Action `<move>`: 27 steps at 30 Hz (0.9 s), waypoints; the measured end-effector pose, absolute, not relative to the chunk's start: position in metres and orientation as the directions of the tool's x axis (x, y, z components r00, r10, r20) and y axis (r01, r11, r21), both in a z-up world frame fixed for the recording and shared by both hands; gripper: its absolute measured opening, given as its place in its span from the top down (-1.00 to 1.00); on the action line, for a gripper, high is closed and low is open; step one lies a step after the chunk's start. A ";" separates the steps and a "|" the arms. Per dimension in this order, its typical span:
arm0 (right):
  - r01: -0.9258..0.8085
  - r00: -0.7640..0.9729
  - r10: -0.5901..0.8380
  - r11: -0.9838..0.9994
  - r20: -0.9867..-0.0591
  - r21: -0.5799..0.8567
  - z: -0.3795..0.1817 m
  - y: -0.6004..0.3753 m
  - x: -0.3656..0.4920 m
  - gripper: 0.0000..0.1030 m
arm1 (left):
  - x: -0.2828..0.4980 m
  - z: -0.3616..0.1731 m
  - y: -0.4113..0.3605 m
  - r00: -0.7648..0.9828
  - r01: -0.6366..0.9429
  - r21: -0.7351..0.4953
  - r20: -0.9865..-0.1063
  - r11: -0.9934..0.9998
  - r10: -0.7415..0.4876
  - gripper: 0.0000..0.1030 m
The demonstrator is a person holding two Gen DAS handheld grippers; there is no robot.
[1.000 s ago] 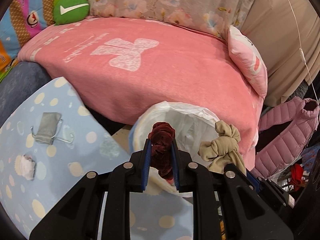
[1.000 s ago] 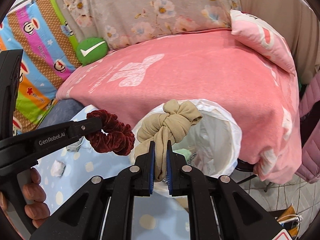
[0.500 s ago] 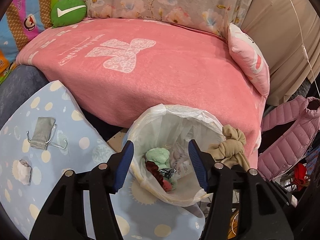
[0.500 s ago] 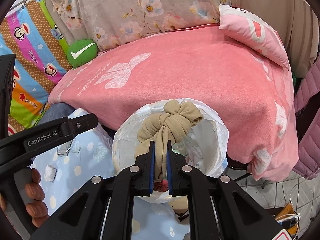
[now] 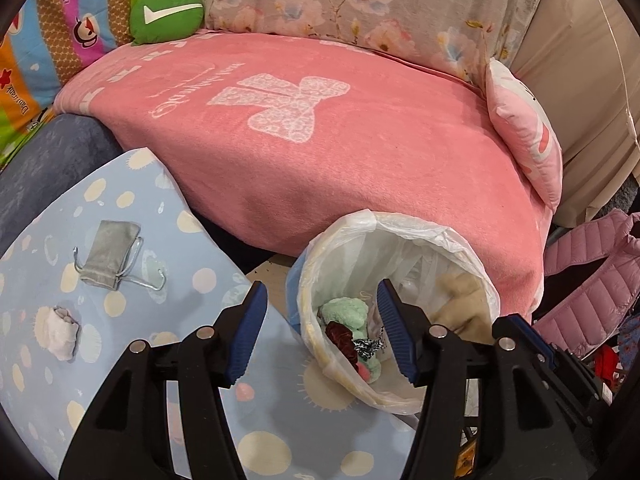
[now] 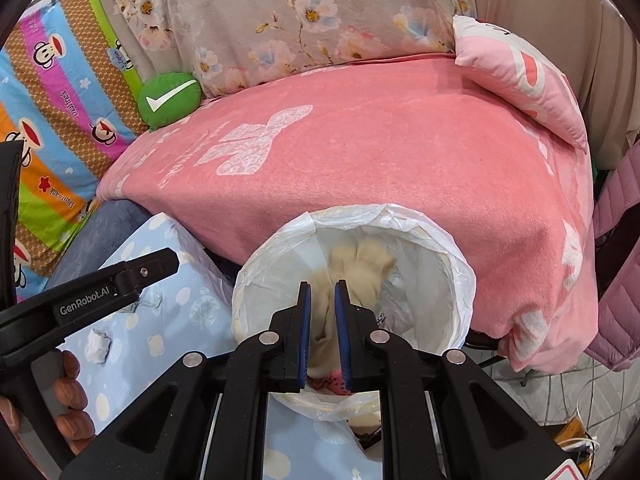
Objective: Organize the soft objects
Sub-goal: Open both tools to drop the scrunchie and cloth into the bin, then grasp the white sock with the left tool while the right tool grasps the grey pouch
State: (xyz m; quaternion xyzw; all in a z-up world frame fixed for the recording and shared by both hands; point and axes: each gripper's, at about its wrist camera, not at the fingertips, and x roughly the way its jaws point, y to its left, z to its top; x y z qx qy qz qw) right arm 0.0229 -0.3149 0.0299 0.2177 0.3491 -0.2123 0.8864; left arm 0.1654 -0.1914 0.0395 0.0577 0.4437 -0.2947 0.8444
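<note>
A bin lined with a white bag [image 5: 400,224] [image 6: 360,212] stands between the dotted blue table and the pink bed. Inside lie a dark red scrunchie [image 5: 342,334] and a mint green plush [image 5: 344,310]. A knotted beige cloth [image 5: 460,296] [image 6: 368,260] shows blurred inside the bin, loose from any grip. My left gripper [image 5: 320,292] is wide open over the bin's near rim, holding nothing. My right gripper [image 6: 322,286] hangs over the bin with its fingers slightly parted and the cloth's tail blurred behind the gap. On the table remain a grey drawstring pouch [image 5: 108,252] and a white wad [image 5: 62,330] [image 6: 98,344].
The pink blanket [image 5: 320,140] covers the bed right behind the bin. A pink pillow [image 5: 524,136] and green cushion [image 5: 168,14] lie on it. A pink puffer jacket [image 5: 592,280] hangs at the right. A hand [image 6: 68,396] holds the left gripper [image 6: 140,272] over the table.
The left gripper opened and the red scrunchie dropped into the bin. Since then the beige cloth has left the right gripper's fingers and sunk into the bin.
</note>
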 end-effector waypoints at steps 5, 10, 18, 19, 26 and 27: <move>0.523 0.672 -0.230 0.821 -0.704 0.230 0.035 -0.310 0.026 0.54 | 0.168 0.041 -0.182 0.446 0.534 -0.160 -0.781 0.830 -0.437 -0.05; 0.513 0.678 -0.232 0.829 -0.698 0.223 0.041 -0.302 0.027 0.39 | 0.168 0.041 -0.174 0.454 0.524 -0.159 -0.779 0.837 -0.432 -0.05; 0.502 0.681 -0.236 0.840 -0.693 0.207 0.047 -0.286 0.027 0.24 | 0.166 0.043 -0.154 0.470 0.500 -0.157 -0.777 0.852 -0.419 -0.05; 0.499 0.681 -0.235 0.842 -0.694 0.205 0.048 -0.284 0.027 0.23 | 0.167 0.043 -0.150 0.472 0.496 -0.157 -0.777 0.854 -0.417 -0.05; 0.471 0.685 -0.221 0.862 -0.695 0.190 0.049 -0.259 0.035 0.02 | 0.171 0.038 -0.121 0.498 0.447 -0.147 -0.779 0.882 -0.382 -0.17; 0.464 0.686 -0.217 0.865 -0.695 0.188 0.049 -0.255 0.036 0.02 | 0.172 0.038 -0.116 0.503 0.439 -0.146 -0.778 0.887 -0.377 -0.17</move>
